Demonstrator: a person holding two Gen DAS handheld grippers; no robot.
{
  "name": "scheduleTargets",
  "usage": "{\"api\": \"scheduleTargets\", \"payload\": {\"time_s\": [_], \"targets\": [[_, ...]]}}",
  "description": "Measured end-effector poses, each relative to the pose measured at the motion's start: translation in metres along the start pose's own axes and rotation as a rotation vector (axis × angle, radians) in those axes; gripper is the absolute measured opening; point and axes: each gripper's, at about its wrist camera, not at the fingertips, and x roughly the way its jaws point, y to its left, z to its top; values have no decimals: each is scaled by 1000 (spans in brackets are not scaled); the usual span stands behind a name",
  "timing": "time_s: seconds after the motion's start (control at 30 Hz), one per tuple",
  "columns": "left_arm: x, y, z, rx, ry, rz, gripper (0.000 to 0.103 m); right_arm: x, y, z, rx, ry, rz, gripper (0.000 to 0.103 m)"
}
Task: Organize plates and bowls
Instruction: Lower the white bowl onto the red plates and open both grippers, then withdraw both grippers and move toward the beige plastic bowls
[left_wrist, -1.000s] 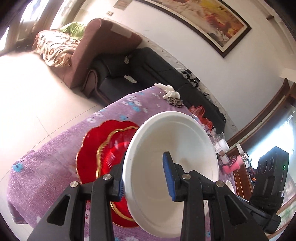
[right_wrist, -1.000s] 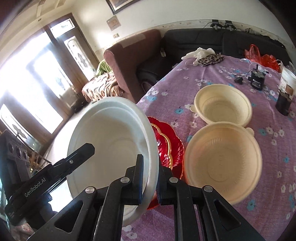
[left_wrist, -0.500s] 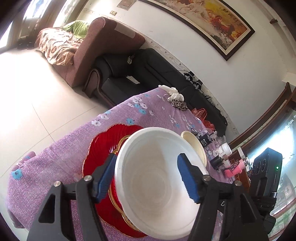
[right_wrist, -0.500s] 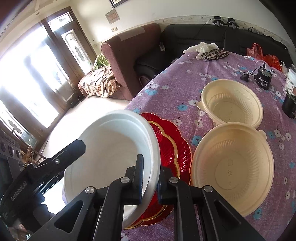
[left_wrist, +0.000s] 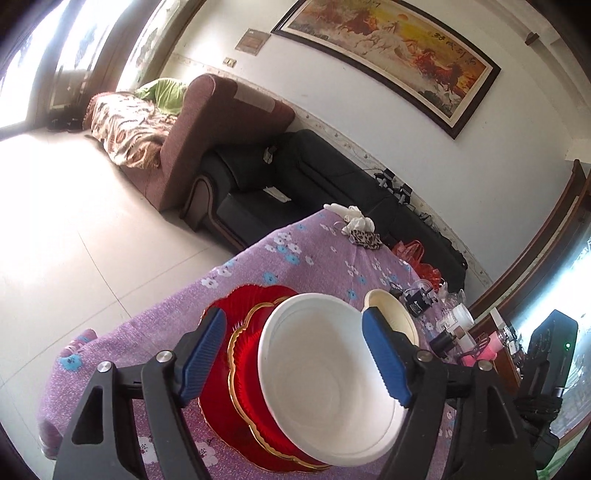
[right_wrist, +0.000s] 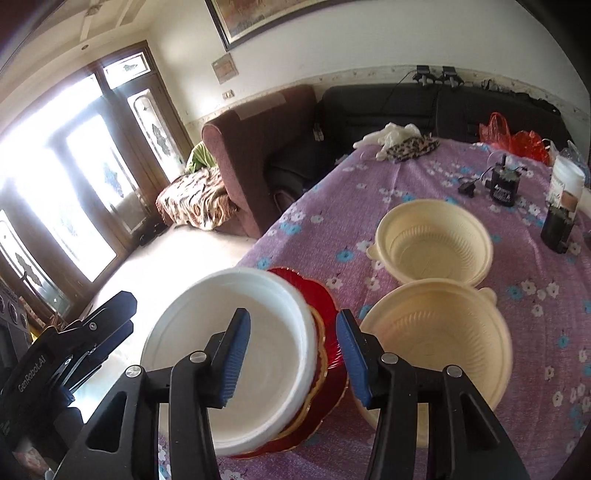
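A white bowl (left_wrist: 325, 384) rests on a stack of red gold-rimmed plates (left_wrist: 240, 373) near the table's near corner; it also shows in the right wrist view (right_wrist: 255, 354) on the red plates (right_wrist: 328, 314). My left gripper (left_wrist: 295, 358) is open, its blue pads either side of the bowl without touching. My right gripper (right_wrist: 291, 362) is open, its pads straddling the bowl's right rim. Two cream bowls, a near one (right_wrist: 439, 343) and a far one (right_wrist: 432, 240), sit to the right on the purple floral tablecloth (right_wrist: 332, 192).
The far right of the table holds a black adapter (right_wrist: 502, 188), a white jar (right_wrist: 565, 181), a dark bottle (right_wrist: 557, 225) and red bags (right_wrist: 513, 136). Gloves and a leopard cloth (right_wrist: 406, 144) lie at the far edge. Sofas (left_wrist: 207, 147) stand beyond. The table edge drops off at left.
Both grippers have opened and let go of the white bowl, which has come down level onto the red plates. Both grippers have pulled back slightly.
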Motion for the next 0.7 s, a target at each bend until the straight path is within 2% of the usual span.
{"api": "scheduleTargets", "payload": {"time_s": [0.13,0.27,0.33,0.7], "targets": [[-13,-17,-1,51,-41,12,80,-24,-19,-2,23,-43,-17,54],[-20,-45,-9,130,-60,15,83,-47,-45,-10,64,-72,-43,59],[-22,-57,-12,160,-62,14,88,-58,-60,-16,90,-82,-56,59],[-25,-118,-45,302,-25,-24,92,-112,-138,-48,237,-126,-97,60]]}}
